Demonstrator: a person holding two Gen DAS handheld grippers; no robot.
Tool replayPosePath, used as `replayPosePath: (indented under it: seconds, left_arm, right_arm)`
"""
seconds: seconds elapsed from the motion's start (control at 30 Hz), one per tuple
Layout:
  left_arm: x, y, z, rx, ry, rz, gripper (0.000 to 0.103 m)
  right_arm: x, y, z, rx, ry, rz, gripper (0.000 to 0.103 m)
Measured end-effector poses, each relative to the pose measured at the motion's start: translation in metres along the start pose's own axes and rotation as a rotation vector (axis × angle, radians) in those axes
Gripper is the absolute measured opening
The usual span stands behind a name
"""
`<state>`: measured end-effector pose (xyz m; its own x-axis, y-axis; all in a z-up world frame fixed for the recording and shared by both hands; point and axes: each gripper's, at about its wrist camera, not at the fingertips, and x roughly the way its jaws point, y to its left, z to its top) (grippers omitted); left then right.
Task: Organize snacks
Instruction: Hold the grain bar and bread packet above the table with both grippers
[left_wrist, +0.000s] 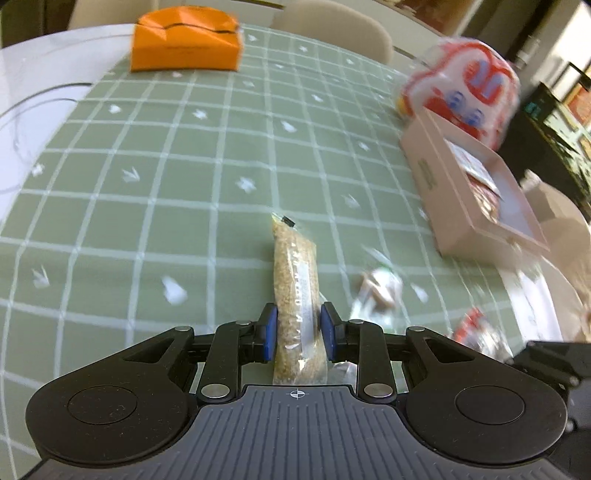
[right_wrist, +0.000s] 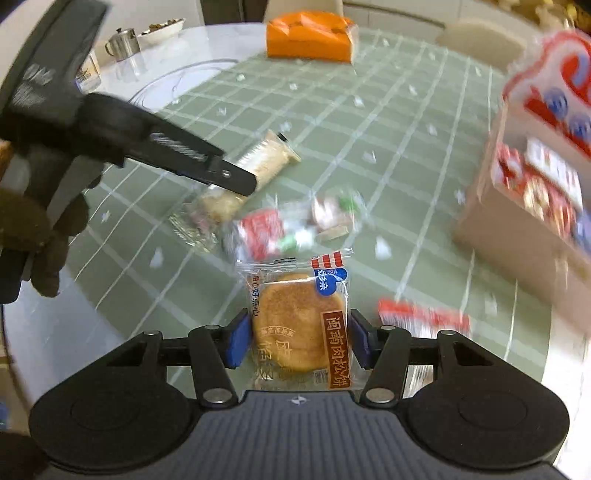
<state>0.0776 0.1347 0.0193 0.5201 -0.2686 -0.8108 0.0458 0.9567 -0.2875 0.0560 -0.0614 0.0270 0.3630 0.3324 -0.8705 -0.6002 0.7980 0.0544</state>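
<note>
A long clear packet of pale crumbly snack (left_wrist: 298, 295) was clamped between the blue pads of the left gripper (left_wrist: 298, 328), which was closed to the packet's width; a white label strip ran along the wrapper, its writing too blurred to be read. The packet was seen lying along the green checked tablecloth (left_wrist: 184, 166), pointed away from the camera.

A flat round pastry in a clear wrapper (right_wrist: 299, 325) was held between the pads of the right gripper (right_wrist: 297, 341), whose fingers were drawn in against the wrapper's two edges. A brown vertical band on the wrapper was printed with 闽南肉松饼, and a blue tag at its upper corner carried white characters that appeared to read 居乡亲. Whether the pastry was raised off the cloth could not be told.

An open beige cardboard box (left_wrist: 469, 192) was set to the right of the clamped packet, with several red and white packets already inside it. Green lettering on its side wall was blurred past reading. Behind the box a large red and white snack bag (left_wrist: 465, 85) was seen, its print smeared. An orange box (left_wrist: 184, 40) stood at the far edge of the cloth, well apart from the beige box. Between the pastry and the crumbly packet, loose small wrapped snacks (right_wrist: 295, 225) were scattered, and a red packet (right_wrist: 424, 317) lay just right of the pastry.
</note>
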Motion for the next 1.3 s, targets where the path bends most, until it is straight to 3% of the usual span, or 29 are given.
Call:
replayPosePath:
  seconds: [0.07, 0.17, 0.4, 0.5, 0.63, 0.97, 1.03, 1.3]
  left_arm:
    - [-0.002, -0.014, -0.010, 0.032, 0.015, -0.024, 0.030]
    - [-0.001, -0.036, -0.022, 0.086, 0.036, -0.039, 0.030]
    - [0.008, -0.084, -0.038, 0.213, 0.076, -0.064, 0.030]
    - [0.016, -0.093, -0.041, 0.210, 0.095, -0.057, 0.031]
    - [0.020, -0.104, -0.040, 0.231, 0.103, -0.027, 0.032]
    - [0.020, -0.115, -0.044, 0.192, 0.093, 0.043, 0.032]
    - [0.019, -0.112, -0.044, 0.163, 0.090, 0.040, 0.030]
    - [0.010, -0.116, -0.058, 0.136, 0.112, 0.020, 0.030]
  right_arm:
    - [-0.008, -0.004, -0.016, 0.016, 0.024, -0.005, 0.054]
    - [-0.012, -0.013, -0.030, 0.020, 0.037, -0.088, 0.055]
    - [-0.023, -0.049, -0.042, 0.134, -0.021, -0.213, 0.055]
    - [-0.025, -0.061, -0.048, 0.161, -0.049, -0.240, 0.058]
    - [-0.020, -0.077, -0.057, 0.229, -0.085, -0.243, 0.078]
    - [-0.019, -0.079, -0.077, 0.251, -0.180, -0.243, 0.091]
    - [-0.018, -0.079, -0.079, 0.244, -0.183, -0.236, 0.098]
    - [-0.017, -0.075, -0.089, 0.247, -0.235, -0.250, 0.103]
